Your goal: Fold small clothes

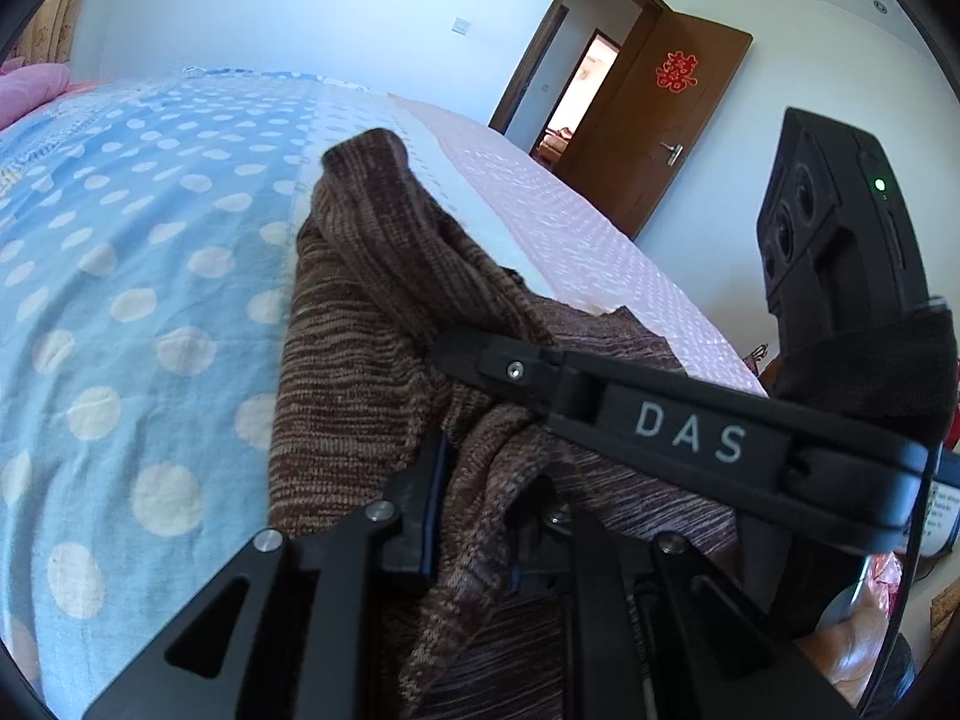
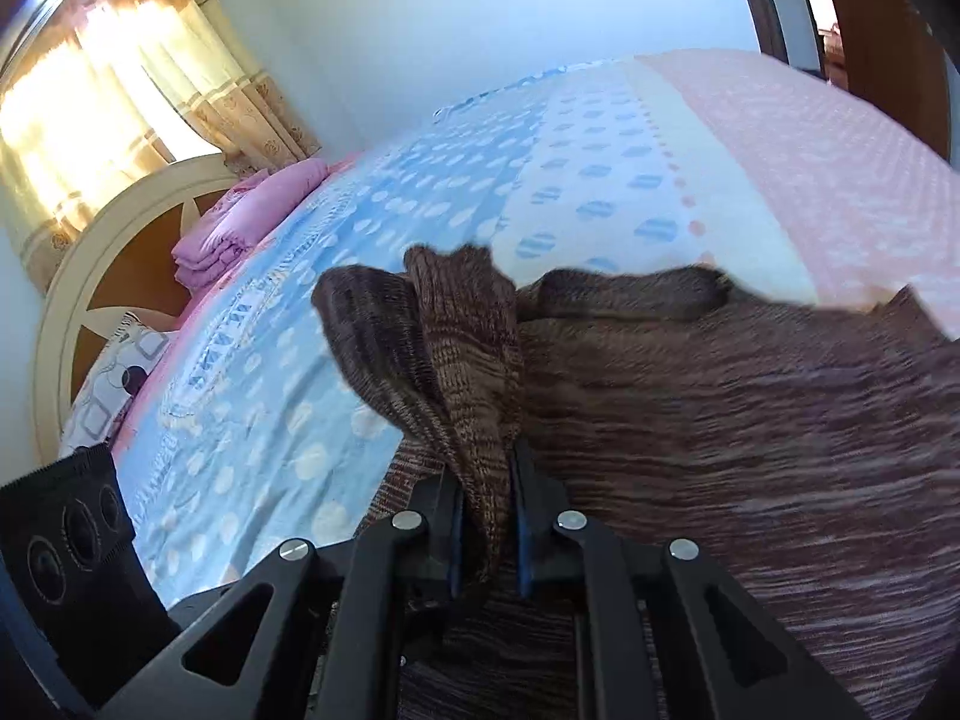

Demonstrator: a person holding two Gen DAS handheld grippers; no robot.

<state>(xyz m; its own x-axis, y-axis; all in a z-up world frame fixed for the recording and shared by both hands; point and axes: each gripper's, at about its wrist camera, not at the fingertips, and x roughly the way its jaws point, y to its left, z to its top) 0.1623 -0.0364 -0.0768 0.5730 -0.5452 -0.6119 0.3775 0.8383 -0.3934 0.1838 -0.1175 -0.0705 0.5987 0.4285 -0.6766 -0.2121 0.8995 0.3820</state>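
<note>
A folded pink quilt [image 2: 240, 222] and a patterned pillow [image 2: 114, 384] lie at the bed [image 2: 420, 192] head; a wooden door [image 1: 660, 120] stands open.

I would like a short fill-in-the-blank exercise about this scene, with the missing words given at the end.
1. Both grippers are shut on a knitted garment whose colour is ____.
2. The bedsheet under it is light blue with white ____.
3. In the right wrist view, folded bedding of ____ colour lies near the headboard.
4. In the left wrist view, the wooden door stands ____.

Missing words: brown; dots; pink; open
</note>
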